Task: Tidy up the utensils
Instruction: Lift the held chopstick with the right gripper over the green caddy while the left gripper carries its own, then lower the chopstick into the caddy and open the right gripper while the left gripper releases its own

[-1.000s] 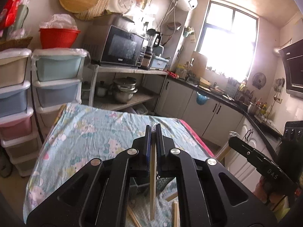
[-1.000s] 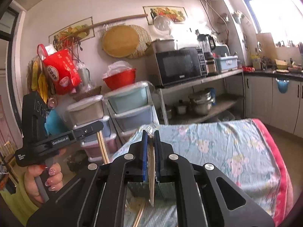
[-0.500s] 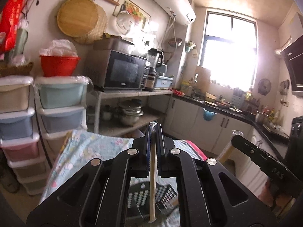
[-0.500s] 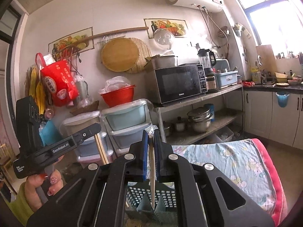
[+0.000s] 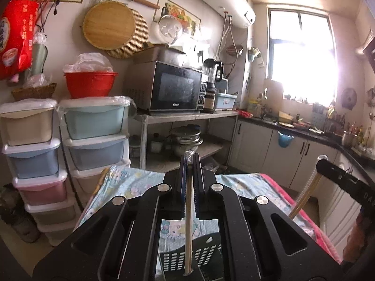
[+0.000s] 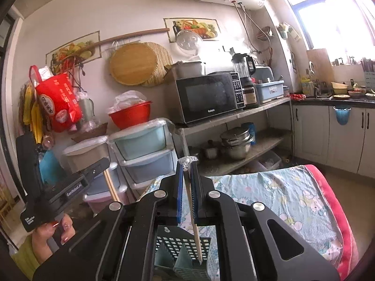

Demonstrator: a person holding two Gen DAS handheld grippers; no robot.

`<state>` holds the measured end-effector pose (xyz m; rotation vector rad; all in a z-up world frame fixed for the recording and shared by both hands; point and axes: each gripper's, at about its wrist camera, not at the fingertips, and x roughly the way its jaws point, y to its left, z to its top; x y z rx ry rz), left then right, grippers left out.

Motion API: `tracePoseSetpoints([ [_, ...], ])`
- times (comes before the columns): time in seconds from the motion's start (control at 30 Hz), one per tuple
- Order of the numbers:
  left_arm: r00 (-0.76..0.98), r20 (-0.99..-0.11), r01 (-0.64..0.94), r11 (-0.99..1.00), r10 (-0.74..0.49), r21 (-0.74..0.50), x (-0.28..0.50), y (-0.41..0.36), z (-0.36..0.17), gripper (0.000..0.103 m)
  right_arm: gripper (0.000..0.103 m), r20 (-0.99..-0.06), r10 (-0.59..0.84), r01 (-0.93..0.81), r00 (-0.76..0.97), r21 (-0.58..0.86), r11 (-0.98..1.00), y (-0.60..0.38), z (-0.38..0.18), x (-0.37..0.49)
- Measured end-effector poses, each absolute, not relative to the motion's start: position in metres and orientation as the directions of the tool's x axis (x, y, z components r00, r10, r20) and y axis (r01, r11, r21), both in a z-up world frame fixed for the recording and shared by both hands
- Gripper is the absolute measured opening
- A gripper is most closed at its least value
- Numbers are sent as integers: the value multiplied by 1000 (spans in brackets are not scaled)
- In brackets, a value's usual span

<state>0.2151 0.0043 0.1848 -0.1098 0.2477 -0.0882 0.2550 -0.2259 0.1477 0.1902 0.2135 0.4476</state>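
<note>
Each gripper grasps one chopstick above the perforated utensil basket.

The left gripper is clenched on a wooden chopstick that hangs upright, tip at the black basket on the cartoon-print table. The right gripper pinches its own chopstick, slightly tilted, tip pointing down into a compartment of that basket. Behind stand a microwave and stacked drawers.
</note>
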Motion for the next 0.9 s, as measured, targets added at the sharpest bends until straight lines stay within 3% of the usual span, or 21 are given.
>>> tracePoseSetpoints([
  [0.47, 939, -327, 78, 991, -110, -109, 231, 2, 144, 3, 7, -238, 453, -393, 859, 258, 882, -216, 118, 277],
  [0.53, 935, -336, 80, 990, -114, -113, 232, 3, 139, 3, 18, -246, 461, -396, 853, 271, 877, -216, 114, 278],
  [0.6, 931, -345, 81, 990, -117, -116, 232, 3, 135, 9, 30, -251, 462, -394, 851, 278, 876, -217, 112, 277],
  [0.9, 913, -389, 75, 989, -121, -131, 230, 4, 121, 38, 44, -275, 452, -382, 849, 272, 883, -219, 103, 272],
])
